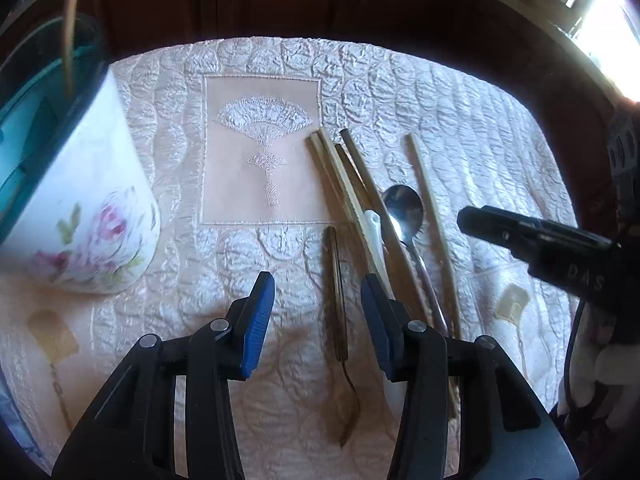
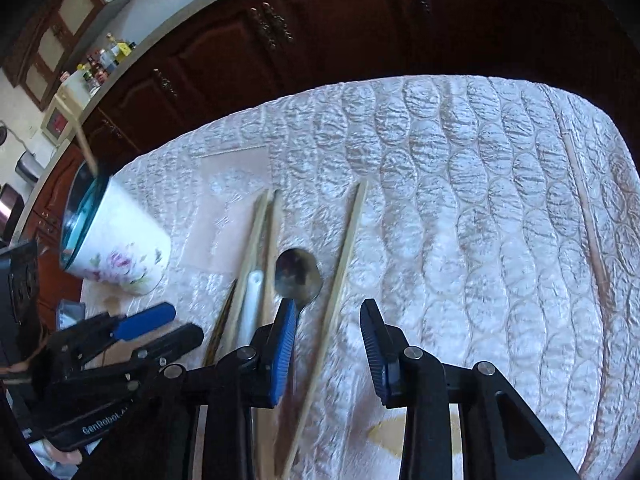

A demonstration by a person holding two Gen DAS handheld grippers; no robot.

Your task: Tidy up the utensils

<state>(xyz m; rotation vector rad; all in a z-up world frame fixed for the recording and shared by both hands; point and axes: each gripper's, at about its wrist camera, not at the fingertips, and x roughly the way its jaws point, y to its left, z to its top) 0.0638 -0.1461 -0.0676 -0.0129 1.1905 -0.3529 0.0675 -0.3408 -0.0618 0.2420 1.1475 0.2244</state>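
On a quilted pale cloth (image 1: 460,120) lie several wooden chopsticks (image 1: 344,184), a metal spoon (image 1: 404,208), a white spoon (image 1: 374,232) and a thin dark-handled utensil (image 1: 336,300). My left gripper (image 1: 318,312) hangs open over the dark utensil, which lies between its blue pads without touching them. My right gripper (image 2: 330,340) is open above a single pale chopstick (image 2: 344,264), beside the metal spoon (image 2: 298,276). A floral cup (image 1: 92,208) at the left holds one chopstick (image 1: 70,20). The left gripper (image 2: 160,328) also shows in the right wrist view.
Another lone chopstick (image 2: 588,220) lies far right on the cloth. A small cream piece (image 1: 512,304) and a beige tag (image 1: 52,336) rest on the near cloth. An embroidered fan panel (image 1: 260,152) marks the middle. Dark wooden cabinets (image 2: 340,32) stand behind the table edge.
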